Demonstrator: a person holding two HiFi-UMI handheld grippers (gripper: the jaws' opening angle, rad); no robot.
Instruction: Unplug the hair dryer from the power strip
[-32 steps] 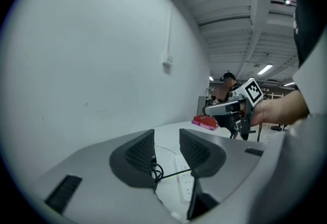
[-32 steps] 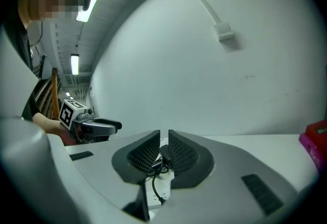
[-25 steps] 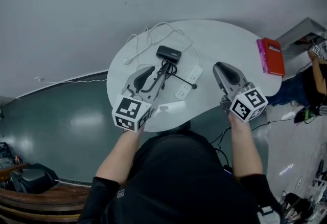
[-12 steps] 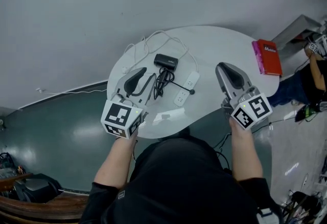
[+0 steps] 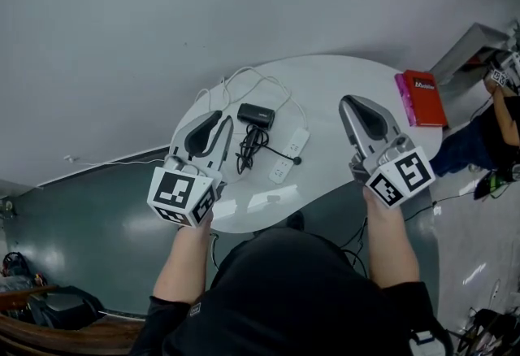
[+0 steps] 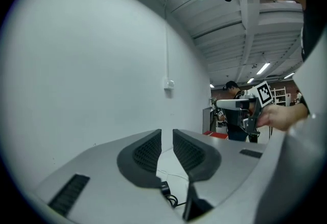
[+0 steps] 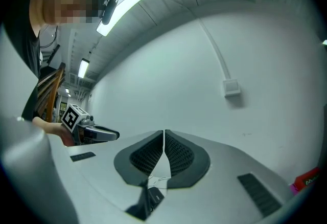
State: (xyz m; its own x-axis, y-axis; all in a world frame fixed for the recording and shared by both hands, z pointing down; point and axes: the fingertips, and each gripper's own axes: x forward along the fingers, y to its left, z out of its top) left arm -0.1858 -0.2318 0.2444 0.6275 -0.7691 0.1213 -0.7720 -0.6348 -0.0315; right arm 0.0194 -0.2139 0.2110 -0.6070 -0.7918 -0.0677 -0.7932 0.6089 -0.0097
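Observation:
A small black hair dryer [image 5: 256, 115] lies on the round white table [image 5: 341, 78], its black cord [image 5: 248, 143] bunched in front of it. The cord ends in a black plug [image 5: 296, 160] at the right side of the white power strip [image 5: 290, 153]; I cannot tell whether it sits in a socket. My left gripper [image 5: 216, 120] [image 6: 167, 133] hovers above the table's left part; its jaws have just been closing and stand a narrow gap apart with nothing between them. My right gripper [image 5: 350, 103] [image 7: 164, 133] hovers right of the strip, shut and empty.
A thin white cable [image 5: 244, 78] loops over the table's far left. A red book [image 5: 421, 98] lies at the right rim. A grey wall stands behind the table and green floor lies below. Another person [image 5: 496, 119] is at the far right.
Both grippers have risen off the table toward the camera. The left one has drifted left, away from the cord, and its jaws have narrowed. The right one stays shut.

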